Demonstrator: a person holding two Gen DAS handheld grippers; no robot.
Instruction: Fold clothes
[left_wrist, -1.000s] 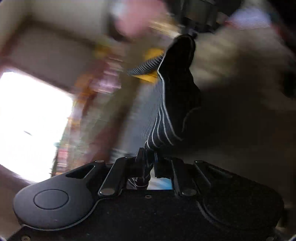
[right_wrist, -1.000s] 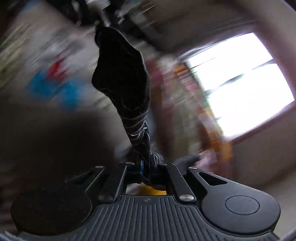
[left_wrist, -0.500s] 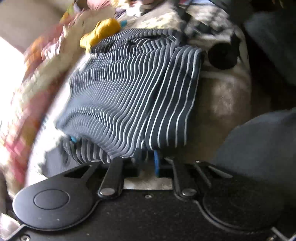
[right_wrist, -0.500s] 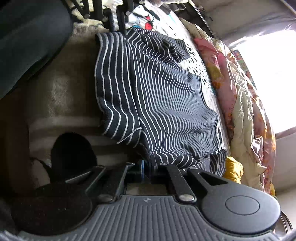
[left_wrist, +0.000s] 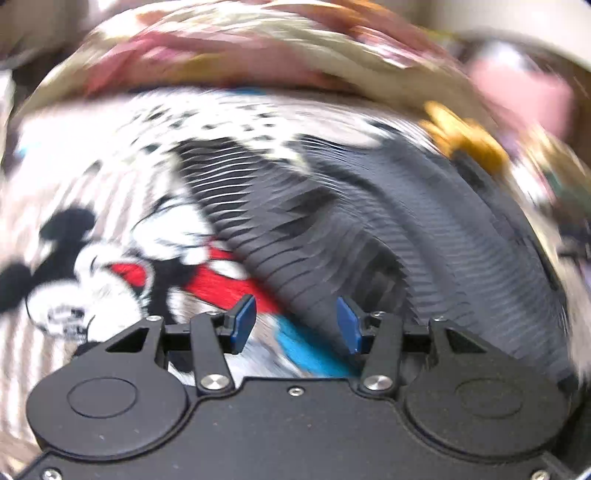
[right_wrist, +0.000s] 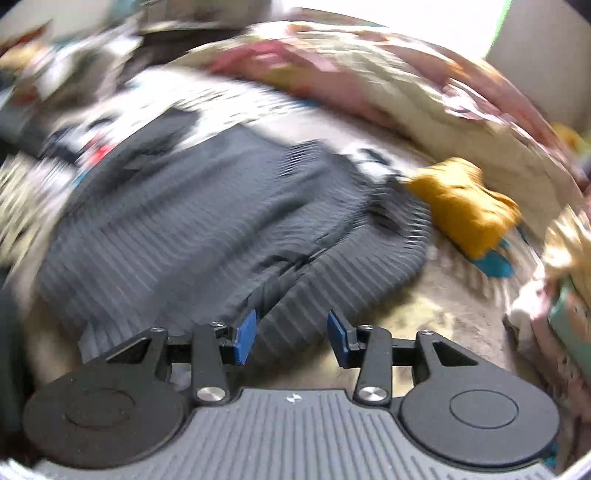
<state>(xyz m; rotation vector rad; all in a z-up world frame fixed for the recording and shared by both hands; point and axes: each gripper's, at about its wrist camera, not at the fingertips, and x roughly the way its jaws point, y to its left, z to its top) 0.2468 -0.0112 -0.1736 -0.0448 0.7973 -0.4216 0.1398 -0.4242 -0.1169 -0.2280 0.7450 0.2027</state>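
A dark navy garment with thin white stripes (left_wrist: 388, 236) lies spread on the bed; it also shows in the right wrist view (right_wrist: 207, 221). My left gripper (left_wrist: 295, 325) is open and empty, just above the garment's near left edge and a cartoon-print sheet (left_wrist: 110, 258). My right gripper (right_wrist: 291, 336) is open and empty, over the garment's near edge where a fold lies. Both views are motion-blurred.
A mustard-yellow cloth (right_wrist: 465, 206) lies right of the striped garment, also seen in the left wrist view (left_wrist: 465, 136). A floral quilt (right_wrist: 369, 81) is bunched along the far side. A beige blanket (right_wrist: 436, 314) lies near my right gripper.
Both grippers held the striped garment up, laid it flat on the bed, then opened and let it go. Both cameras have swung round over it.
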